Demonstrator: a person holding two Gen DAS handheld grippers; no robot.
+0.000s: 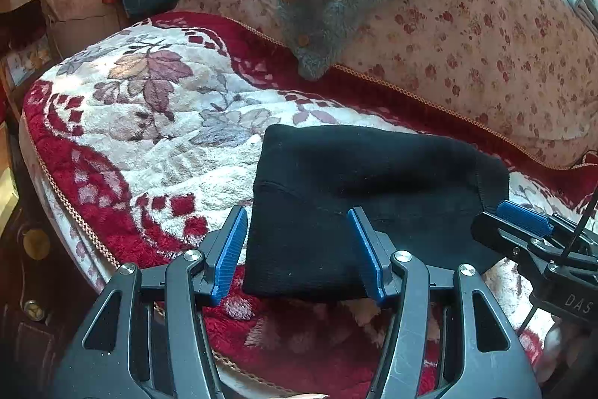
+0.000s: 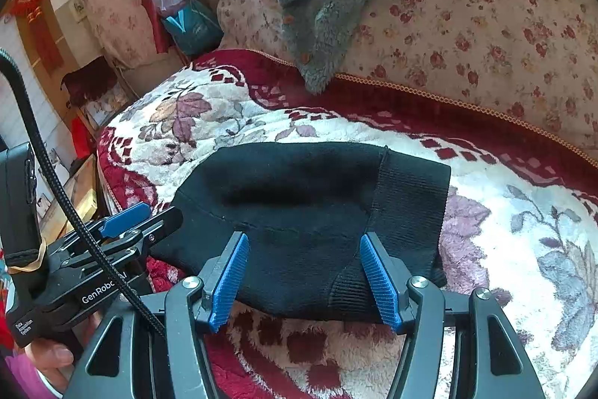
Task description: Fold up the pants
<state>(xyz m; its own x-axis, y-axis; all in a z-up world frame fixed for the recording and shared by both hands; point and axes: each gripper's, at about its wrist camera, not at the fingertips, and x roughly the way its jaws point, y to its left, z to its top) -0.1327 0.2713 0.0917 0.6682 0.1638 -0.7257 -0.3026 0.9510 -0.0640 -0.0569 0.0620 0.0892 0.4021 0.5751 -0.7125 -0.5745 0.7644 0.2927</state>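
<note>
The black pants (image 1: 358, 208) are lying folded into a compact block on the red and white floral blanket (image 1: 149, 137). The left gripper (image 1: 297, 234) is hovering over their near edge, jaws spread wide and gripping nothing. The right gripper (image 1: 523, 217) is sitting at the pants' right edge, possibly touching the ribbed waistband.

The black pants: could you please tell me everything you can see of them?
The pants are black knit fabric, folded into a compact, roughly rectangular bundle with a ribbed band along its right side and a faint seam across the middle. They lie flat on the red-and-white floral blanket, near its front edge. Both hand-held grippers, left and right, are open at the near edge, gripping nothing.
</note>
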